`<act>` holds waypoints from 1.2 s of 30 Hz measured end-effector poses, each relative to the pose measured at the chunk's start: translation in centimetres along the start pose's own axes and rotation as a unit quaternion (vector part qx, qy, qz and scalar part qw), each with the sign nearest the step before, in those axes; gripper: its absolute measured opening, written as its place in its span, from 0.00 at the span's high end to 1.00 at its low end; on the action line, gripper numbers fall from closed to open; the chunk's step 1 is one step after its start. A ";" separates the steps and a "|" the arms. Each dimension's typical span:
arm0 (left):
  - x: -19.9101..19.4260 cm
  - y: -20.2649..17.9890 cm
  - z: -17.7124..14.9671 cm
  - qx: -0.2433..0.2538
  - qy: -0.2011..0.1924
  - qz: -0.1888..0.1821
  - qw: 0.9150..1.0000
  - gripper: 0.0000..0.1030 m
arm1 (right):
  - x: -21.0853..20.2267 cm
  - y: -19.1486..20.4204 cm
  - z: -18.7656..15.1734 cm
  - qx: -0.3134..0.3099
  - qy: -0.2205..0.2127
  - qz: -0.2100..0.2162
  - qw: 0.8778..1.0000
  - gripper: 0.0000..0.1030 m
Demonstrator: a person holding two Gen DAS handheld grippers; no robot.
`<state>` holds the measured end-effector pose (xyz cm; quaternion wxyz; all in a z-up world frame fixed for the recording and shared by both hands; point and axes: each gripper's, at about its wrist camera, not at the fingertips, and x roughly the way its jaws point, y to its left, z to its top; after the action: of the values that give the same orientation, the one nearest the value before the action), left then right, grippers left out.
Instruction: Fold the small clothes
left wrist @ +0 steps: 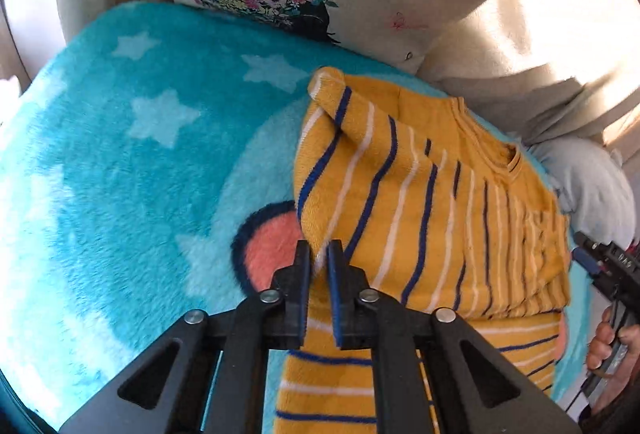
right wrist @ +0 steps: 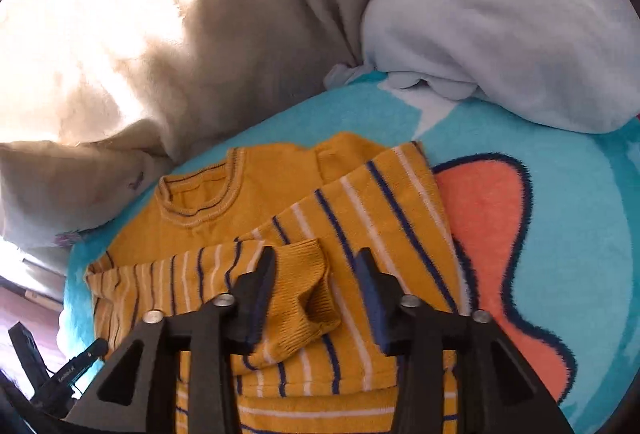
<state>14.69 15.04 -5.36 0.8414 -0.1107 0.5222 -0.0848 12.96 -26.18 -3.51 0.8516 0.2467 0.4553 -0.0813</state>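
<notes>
Pulling unevenly may undo the sweater (left wrist: 432, 201) fold: left hand-held gripper (left wrist: 319, 266) pinches its edge, right hand-held gripper (right wrist: 316, 274) gapes around the cuff (right wrist: 304, 294).

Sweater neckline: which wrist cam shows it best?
Right wrist: the ribbed neckline of the striped sweater faces the camera, its whole ring visible. Left wrist shows it edge-on at the sweater's far side, partly foreshortened.
</notes>
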 end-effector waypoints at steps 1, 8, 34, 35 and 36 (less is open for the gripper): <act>0.3 -0.3 0.1 0.006 0.001 0.007 1.000 0.92 | 0.4 0.4 -0.3 -0.014 0.004 -0.001 1.000 0.43; -1.5 0.0 0.5 -0.015 -0.017 0.006 1.000 0.85 | 4.0 2.7 -1.2 -0.065 0.044 -0.040 0.996 0.96; -1.6 -0.5 -0.2 0.007 0.004 0.005 1.000 0.58 | -3.4 -6.7 -4.8 -0.002 0.047 -0.052 0.998 0.51; -2.4 0.0 -1.5 -0.001 0.003 -0.004 1.000 0.51 | -4.0 -7.1 -5.6 -0.005 0.058 -0.046 0.997 0.50; -3.0 0.3 -2.5 -0.004 0.004 -0.008 1.000 0.50 | -4.6 -7.5 -6.9 -0.009 0.069 -0.039 0.997 0.50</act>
<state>11.18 15.87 -3.95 0.8383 -0.1178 0.5248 -0.0896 2.49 -29.65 -5.53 0.8162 0.2263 0.5233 -0.0933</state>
